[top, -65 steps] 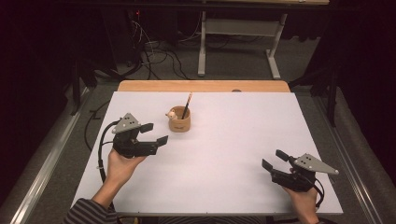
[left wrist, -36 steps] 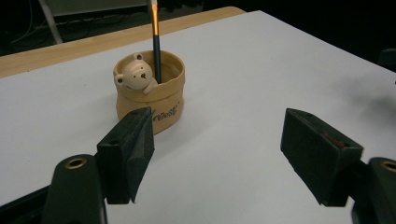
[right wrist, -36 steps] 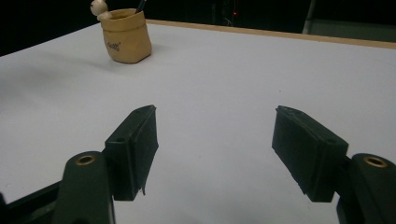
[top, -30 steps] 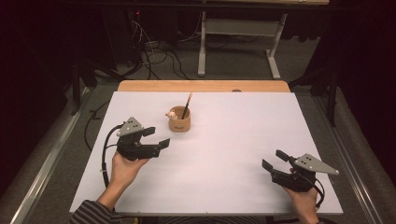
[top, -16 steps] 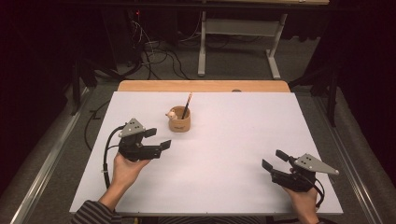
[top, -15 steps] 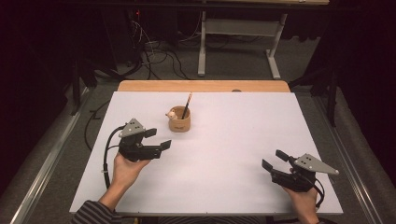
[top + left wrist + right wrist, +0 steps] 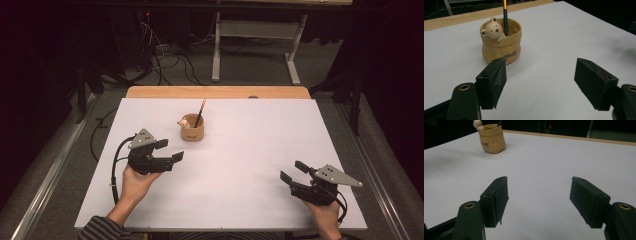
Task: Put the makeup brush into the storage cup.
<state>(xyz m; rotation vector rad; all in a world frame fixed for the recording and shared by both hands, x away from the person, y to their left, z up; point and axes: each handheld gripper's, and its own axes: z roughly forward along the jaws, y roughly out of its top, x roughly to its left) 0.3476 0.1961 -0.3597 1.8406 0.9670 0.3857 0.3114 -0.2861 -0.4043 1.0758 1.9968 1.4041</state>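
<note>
on the white table [image 7: 240,190], both hand-held grippers gape released; the pencil [image 7: 200,113] leans in the bear cup [image 7: 192,129], tip upward.

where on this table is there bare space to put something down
Most of the white table is bare: the wide middle stretch between the left gripper and right gripper, and the whole far right part beyond the right gripper. The only crowded spot is far left of centre, around the bear cup with its pencil.

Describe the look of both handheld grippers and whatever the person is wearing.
Both the left gripper and the right gripper are black with two blocky jaws, brass-coloured rivets, a grey three-cornered plate on top and a trailing black cable. A striped sleeve covers the left forearm.
</note>
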